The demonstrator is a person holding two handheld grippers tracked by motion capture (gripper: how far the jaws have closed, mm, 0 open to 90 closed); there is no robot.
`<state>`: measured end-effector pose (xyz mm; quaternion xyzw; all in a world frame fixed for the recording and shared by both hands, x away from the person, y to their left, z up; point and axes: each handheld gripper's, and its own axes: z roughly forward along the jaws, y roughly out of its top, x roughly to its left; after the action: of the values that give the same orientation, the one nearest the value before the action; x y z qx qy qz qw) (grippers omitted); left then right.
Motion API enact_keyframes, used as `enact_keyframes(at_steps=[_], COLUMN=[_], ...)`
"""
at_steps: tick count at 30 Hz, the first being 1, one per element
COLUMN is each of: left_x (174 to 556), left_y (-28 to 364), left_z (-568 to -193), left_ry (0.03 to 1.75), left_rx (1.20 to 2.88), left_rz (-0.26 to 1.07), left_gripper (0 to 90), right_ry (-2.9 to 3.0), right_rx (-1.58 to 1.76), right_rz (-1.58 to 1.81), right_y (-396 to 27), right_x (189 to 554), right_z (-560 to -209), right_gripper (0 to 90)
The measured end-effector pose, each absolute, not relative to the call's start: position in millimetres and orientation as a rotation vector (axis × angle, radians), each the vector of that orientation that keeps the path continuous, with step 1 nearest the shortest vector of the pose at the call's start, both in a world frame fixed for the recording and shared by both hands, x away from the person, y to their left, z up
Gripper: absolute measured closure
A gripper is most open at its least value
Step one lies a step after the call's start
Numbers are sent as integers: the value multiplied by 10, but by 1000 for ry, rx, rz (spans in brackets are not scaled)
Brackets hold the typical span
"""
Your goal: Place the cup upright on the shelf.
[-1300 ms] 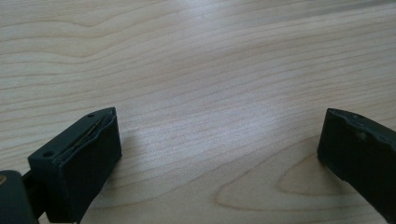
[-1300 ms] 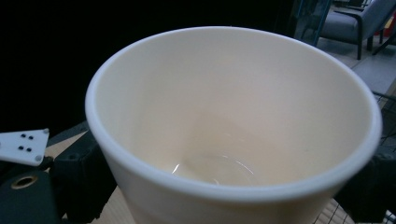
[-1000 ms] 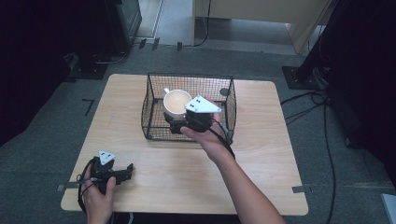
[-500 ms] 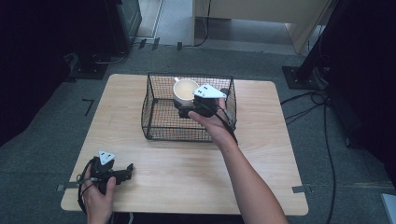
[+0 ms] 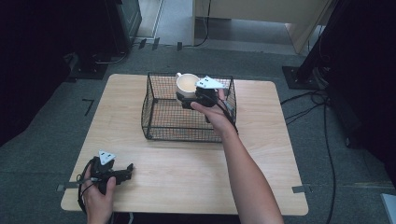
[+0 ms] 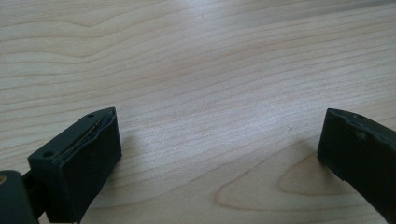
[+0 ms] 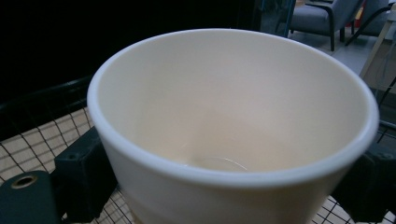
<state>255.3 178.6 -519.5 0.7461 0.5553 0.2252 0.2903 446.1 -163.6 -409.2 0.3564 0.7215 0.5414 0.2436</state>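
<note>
A lab or studio recording space

A lone wooden bench (image 5: 261,168) is set on grey carpet (image 5: 327,60), ringed by black stands (image 5: 322,51), trailing cables (image 5: 322,116) and tape marks (image 5: 88,106); office chairs (image 7: 322,18) are seen beyond.

A cream ceramic cup (image 7: 233,126) sits upright between the right gripper (image 7: 224,186)'s two black jaws, which press its sides. Black wire-mesh basket (image 7: 42,140) lies beneath, over pale wood.

Wire basket (image 5: 161,116) at table's (image 5: 261,154) far middle, cup (image 5: 187,84) over its back rim, left tool (image 5: 127,169) near front-left corner.
</note>
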Motion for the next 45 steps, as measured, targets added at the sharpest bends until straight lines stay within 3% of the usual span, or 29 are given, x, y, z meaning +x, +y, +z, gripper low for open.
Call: enact_keyframes(at_steps=[21, 45], left_x=[2553, 2553], left_y=[1785, 1785], left_z=[-5196, -5195], left_ry=[1482, 1482], left_rx=[1989, 1989], left_rz=[600, 600], left_gripper=[0, 0], right_ry=[2140, 2361], right_rx=[1036, 1078], right_rz=[1315, 1165], right_y=[-1669, -1628], right_x=[4782, 4841], right_z=[-4496, -4760], right_gripper=[91, 89])
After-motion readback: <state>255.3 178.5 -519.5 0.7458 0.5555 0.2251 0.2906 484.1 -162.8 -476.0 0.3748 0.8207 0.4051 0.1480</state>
